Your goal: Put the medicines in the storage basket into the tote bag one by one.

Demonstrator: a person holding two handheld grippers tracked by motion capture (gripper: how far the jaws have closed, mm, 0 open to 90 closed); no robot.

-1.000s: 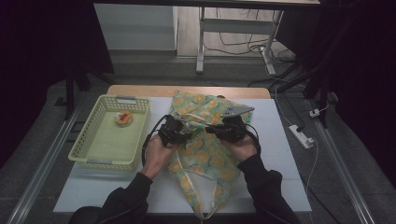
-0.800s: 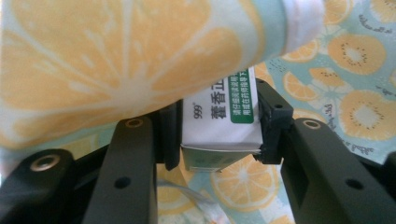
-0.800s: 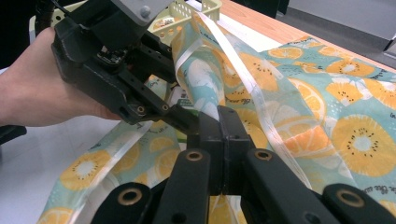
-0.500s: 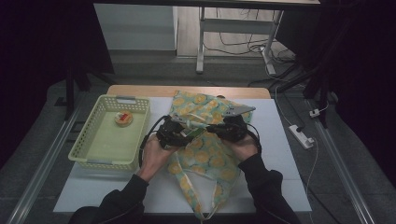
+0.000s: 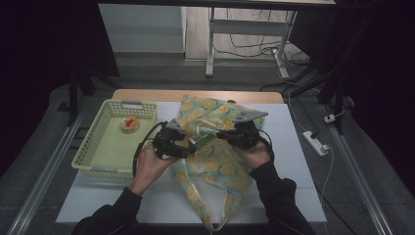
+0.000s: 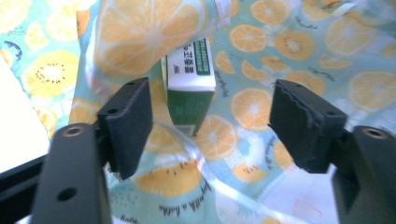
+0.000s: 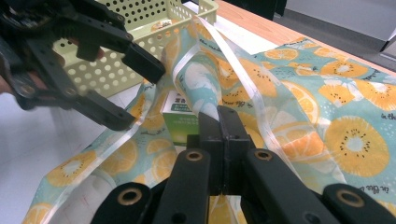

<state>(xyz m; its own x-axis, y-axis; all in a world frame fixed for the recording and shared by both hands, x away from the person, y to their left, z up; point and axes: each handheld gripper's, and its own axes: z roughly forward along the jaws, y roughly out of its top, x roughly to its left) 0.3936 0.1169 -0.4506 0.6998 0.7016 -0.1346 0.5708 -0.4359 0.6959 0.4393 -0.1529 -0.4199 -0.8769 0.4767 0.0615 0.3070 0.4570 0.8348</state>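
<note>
A fruit-print cloth bag point(image 5: 215, 161) lies on the white table point(image 5: 293, 186). A green and white box point(image 5: 200, 142) stands in the bag's mouth, half under the raised fabric. In the left gripper view the box point(image 6: 190, 79) sits just ahead of my left gripper point(image 6: 212, 121), whose jaws have just been opening and whose pads are clear of the box. My right gripper point(image 7: 219, 116) is shut on the bag's rim and holds the mouth up. From the right gripper view, the left gripper point(image 7: 137, 93) stands open next to the box point(image 7: 180, 123).
At the left of the table stands a pale green basket point(image 5: 88, 164) with a small round item point(image 5: 129, 125) in it. The bag's white straps point(image 7: 243, 70) loop across its mouth. A power strip point(image 5: 315, 143) lies on the floor to the right.
My left gripper has opened, let go of the box and drawn back to the left and a little up. The box stays in the bag's mouth. The right gripper has kept still.
</note>
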